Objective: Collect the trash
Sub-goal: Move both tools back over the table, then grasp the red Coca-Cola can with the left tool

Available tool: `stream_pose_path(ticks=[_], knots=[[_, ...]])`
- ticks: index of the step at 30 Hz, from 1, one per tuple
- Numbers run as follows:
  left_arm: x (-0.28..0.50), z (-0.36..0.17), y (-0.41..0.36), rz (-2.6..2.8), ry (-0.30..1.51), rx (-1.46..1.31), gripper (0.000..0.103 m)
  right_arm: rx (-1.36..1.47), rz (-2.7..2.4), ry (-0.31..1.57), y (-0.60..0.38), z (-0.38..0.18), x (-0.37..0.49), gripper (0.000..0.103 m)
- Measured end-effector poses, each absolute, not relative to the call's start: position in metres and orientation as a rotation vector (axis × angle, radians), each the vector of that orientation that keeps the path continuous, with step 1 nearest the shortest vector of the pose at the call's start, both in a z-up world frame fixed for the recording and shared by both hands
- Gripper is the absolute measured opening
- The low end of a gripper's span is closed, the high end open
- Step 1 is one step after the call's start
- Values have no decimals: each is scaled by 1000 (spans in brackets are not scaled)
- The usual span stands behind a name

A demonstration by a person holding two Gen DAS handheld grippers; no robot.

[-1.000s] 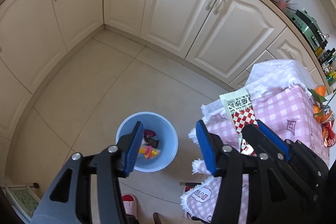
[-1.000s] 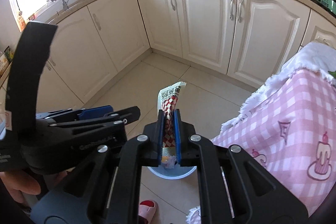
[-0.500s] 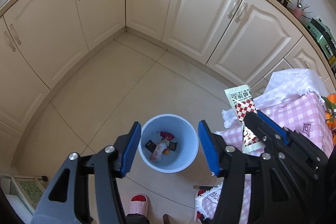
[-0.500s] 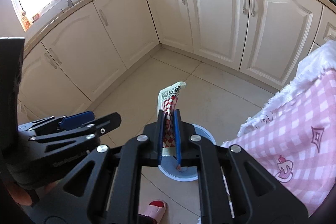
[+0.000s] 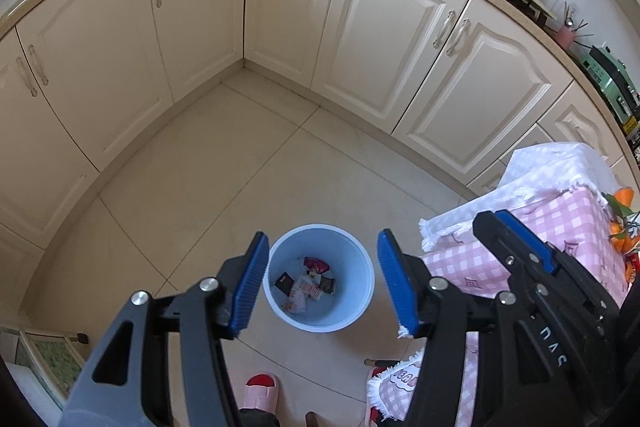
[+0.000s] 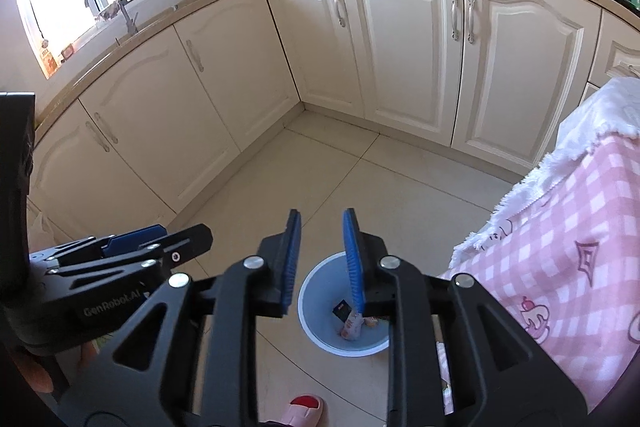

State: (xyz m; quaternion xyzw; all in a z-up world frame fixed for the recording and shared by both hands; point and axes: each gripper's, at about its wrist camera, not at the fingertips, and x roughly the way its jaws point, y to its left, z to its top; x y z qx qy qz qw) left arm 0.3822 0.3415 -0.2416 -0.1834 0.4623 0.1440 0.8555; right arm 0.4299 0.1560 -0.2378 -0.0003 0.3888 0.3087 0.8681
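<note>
Drop step: right gripper point(image 6: 318, 259) over the blue bin point(image 6: 320, 337) has just been opening, jaws apart and empty, wrappers point(image 5: 306, 287) lying inside; left gripper point(image 5: 320, 285) released, empty; next, likely seek more trash.

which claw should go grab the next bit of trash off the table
Probably the right claw: its jaws have just been opening, nothing sits between them, and the pink checked table lies on its side. The left claw, also empty, hangs over the blue bin.
</note>
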Motion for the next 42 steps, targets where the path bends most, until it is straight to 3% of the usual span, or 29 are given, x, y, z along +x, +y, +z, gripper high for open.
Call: stream_pose_path(ticks=[10, 20, 22, 24, 33, 42], knots=[[367, -186, 301, 243, 872, -340, 56, 38, 634, 721, 119, -193, 409, 22], [397, -115, 164, 9, 771, -243, 61, 77, 495, 575, -10, -124, 387, 27], [408, -113, 128, -51, 787, -225, 61, 80, 445, 559, -45, -117, 385, 33], [418, -114, 95, -100, 806, -217, 61, 77, 392, 539, -80, -114, 383, 48], [456, -142, -79, -344, 946, -175, 61, 75, 81, 528, -256, -126, 384, 48], [488, -169, -161, -341, 1019, -218, 61, 98, -32, 593, -347, -154, 401, 49]])
